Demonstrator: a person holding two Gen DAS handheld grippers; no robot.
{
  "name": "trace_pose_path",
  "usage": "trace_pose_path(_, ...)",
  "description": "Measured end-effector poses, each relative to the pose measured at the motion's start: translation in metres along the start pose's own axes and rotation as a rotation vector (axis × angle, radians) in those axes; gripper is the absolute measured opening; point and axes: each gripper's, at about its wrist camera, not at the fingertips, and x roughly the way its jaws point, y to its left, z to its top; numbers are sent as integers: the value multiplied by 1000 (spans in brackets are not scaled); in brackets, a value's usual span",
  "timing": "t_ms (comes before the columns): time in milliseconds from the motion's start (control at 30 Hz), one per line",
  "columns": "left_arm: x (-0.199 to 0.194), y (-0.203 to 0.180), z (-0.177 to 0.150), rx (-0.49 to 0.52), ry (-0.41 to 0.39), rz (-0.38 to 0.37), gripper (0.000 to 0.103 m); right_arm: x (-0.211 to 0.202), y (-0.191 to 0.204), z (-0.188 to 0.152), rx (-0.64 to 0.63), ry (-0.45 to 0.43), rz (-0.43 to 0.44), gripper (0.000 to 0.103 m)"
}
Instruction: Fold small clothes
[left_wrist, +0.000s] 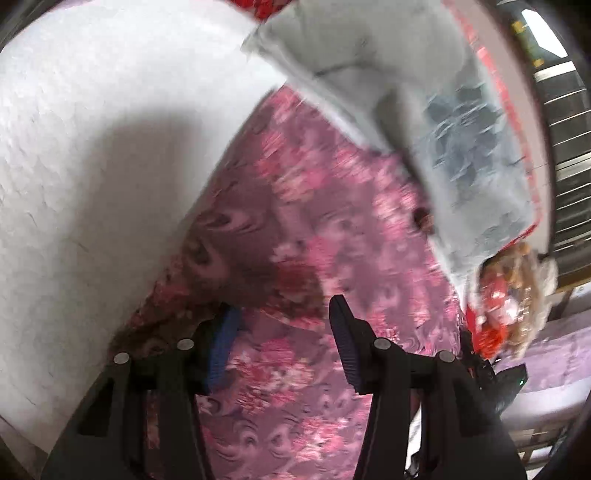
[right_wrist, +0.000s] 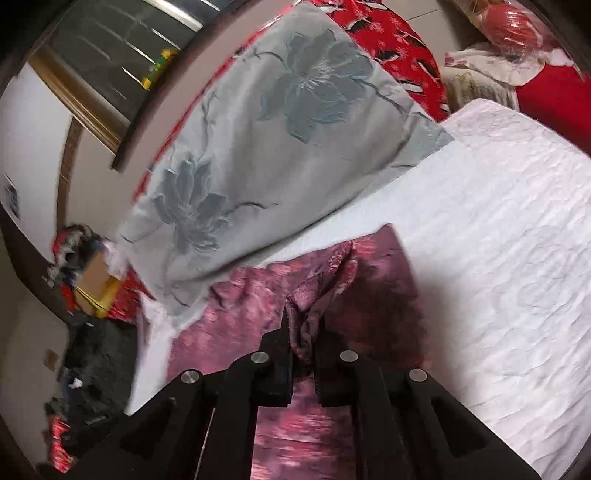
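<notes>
left claw (left_wrist: 284, 325) gapes above pink floral garment (left_wrist: 314, 229) on white bedsheet (left_wrist: 92, 147).

Pink floral garment (right_wrist: 280, 295) lies rumpled, one fold bunched upward.

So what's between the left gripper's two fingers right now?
In the left wrist view, the left gripper stands open, with only the pink floral garment showing in the gap, apparently ungripped.
</notes>
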Motion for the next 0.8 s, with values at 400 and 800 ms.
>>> trace_pose_path(400,-2,-15,-68,295,53,149,55,-3,-12,-49,-199,282,-124,12)
trace_pose_path(800,-110,49,-124,407,128,223,63,-134,-33,-106,-284,360,-43,58)
